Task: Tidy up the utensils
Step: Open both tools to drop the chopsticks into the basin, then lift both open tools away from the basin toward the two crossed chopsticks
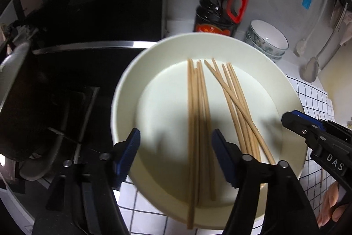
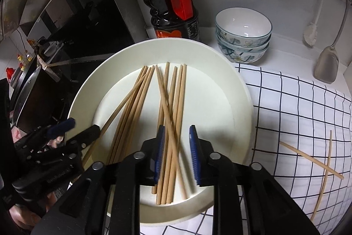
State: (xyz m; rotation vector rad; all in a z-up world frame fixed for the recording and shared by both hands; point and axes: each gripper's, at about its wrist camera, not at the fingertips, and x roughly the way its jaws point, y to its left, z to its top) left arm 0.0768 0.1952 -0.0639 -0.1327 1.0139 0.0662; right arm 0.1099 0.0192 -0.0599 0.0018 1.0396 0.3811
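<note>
Pale matt wood is seen in the chopsticks (image 2: 171, 116), smooth matt cream in the plate (image 2: 220, 72). Checked cloth (image 2: 297, 107) lies at right; glossy plastic forms the bottle (image 2: 169, 6) at top.

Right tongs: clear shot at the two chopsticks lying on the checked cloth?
Probably yes. The two chopsticks lie crossed on the bare cloth, outside the plate, with nothing over them; the right tongs stand open.

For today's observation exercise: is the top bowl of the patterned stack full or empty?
Empty. The right wrist view looks into the top bowl of the stack and shows only its bare white inside with a small glint of light.
</note>
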